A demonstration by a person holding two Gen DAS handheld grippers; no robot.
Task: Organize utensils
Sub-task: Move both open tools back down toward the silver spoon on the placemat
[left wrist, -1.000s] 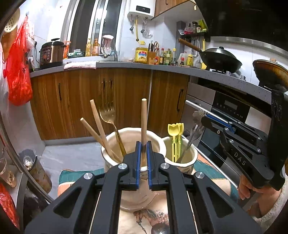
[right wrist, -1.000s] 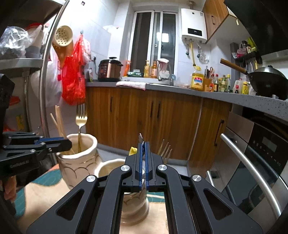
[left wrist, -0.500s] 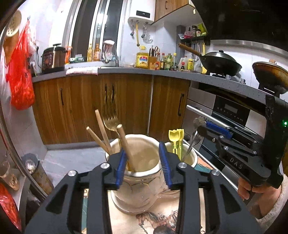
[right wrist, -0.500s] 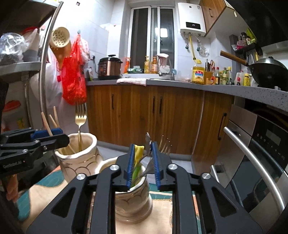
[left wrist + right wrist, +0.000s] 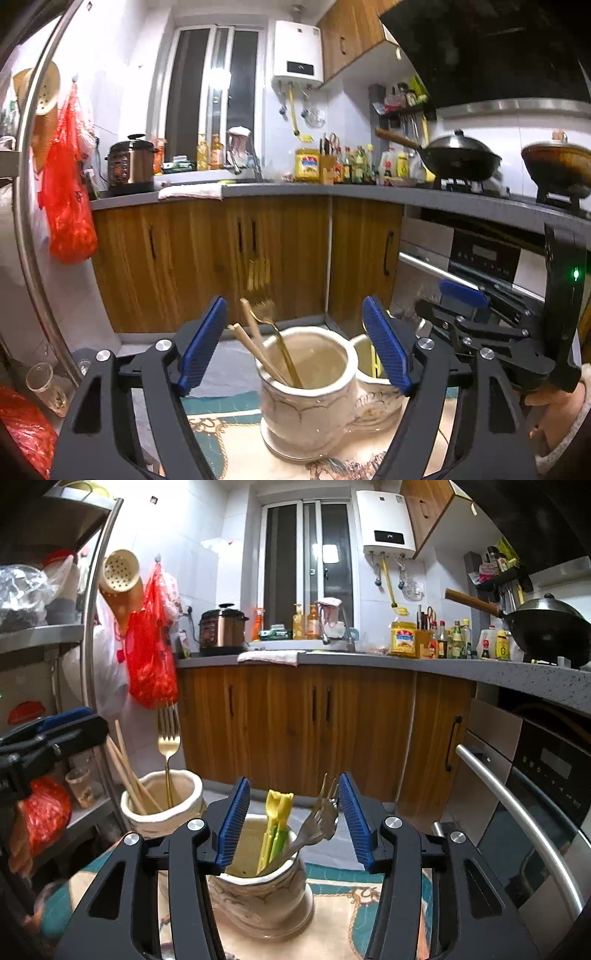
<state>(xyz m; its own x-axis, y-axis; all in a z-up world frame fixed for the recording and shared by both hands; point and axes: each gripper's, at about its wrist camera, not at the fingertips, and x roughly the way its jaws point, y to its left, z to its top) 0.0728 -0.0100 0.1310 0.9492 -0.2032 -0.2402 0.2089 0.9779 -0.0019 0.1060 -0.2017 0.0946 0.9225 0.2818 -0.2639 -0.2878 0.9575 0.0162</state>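
Observation:
Two cream ceramic holders stand side by side on a patterned mat. The left holder (image 5: 306, 387) (image 5: 162, 808) holds wooden chopsticks (image 5: 255, 341) (image 5: 125, 764) and a gold fork (image 5: 269, 325) (image 5: 168, 738). The right holder (image 5: 258, 893) (image 5: 369, 391) holds yellow-green plastic utensils (image 5: 275, 827) and silver forks (image 5: 321, 816). My left gripper (image 5: 295, 345) is open and empty above the left holder. My right gripper (image 5: 293, 818) is open and empty above the right holder; it also shows in the left wrist view (image 5: 461, 306).
The mat (image 5: 332, 919) has a teal border. A metal rack (image 5: 92, 646) with a red bag (image 5: 151, 657) stands at the left. Wooden cabinets (image 5: 295, 723) and an oven (image 5: 535, 794) lie beyond. A wok (image 5: 546, 627) sits on the counter.
Both grippers opened wide and let go: the left released a wooden chopstick into the left holder, the right released a silver utensil into the right holder. Both pulled back and up.

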